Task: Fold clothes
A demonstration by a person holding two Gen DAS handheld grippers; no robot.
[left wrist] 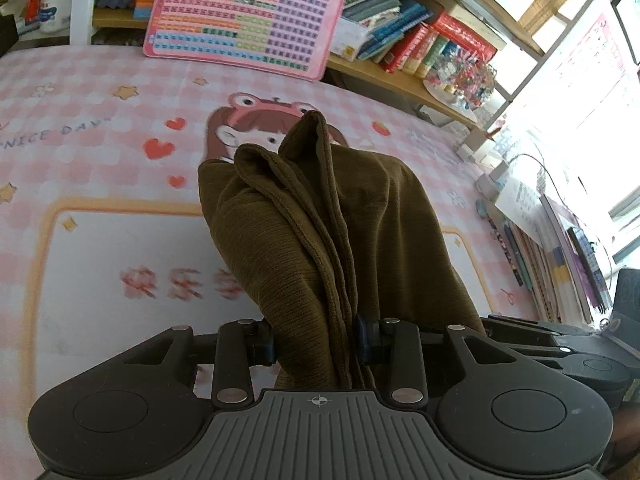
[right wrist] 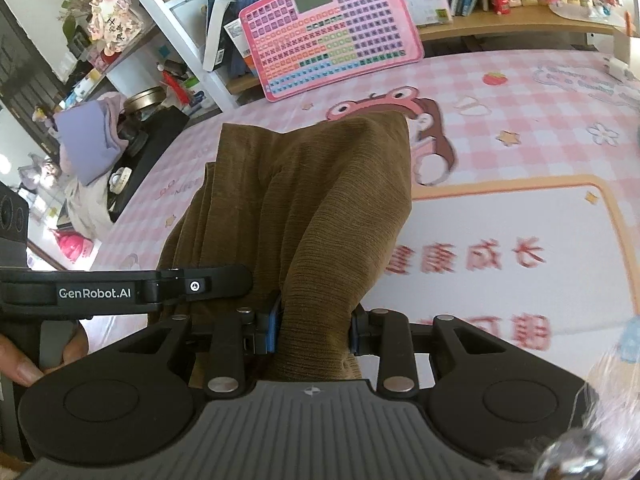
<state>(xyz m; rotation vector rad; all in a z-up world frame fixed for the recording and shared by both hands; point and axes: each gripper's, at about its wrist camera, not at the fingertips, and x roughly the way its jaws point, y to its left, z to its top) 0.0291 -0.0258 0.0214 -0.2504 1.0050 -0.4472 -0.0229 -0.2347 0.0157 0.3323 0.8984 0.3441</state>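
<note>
An olive-brown ribbed garment (left wrist: 320, 216) hangs bunched in thick folds over the pink checked tablecloth (left wrist: 100, 128). My left gripper (left wrist: 316, 340) is shut on several layers of it, the fabric filling the gap between the blue-edged pads. In the right wrist view the same garment (right wrist: 320, 200) drapes forward from my right gripper (right wrist: 314, 330), which is shut on another bunched part. The left gripper's body (right wrist: 120, 286) shows close beside it on the left, with a person's fingers (right wrist: 24, 364) on its handle. The right gripper's black body (left wrist: 568, 356) appears at the right edge of the left wrist view.
A pink keyboard-style toy board (left wrist: 248, 16) leans against wooden shelves of books (left wrist: 420, 36) at the table's far side. Stacked books and papers (left wrist: 560, 248) lie at the right. A lilac cloth and a black tray (right wrist: 120, 148) sit at the table's left edge.
</note>
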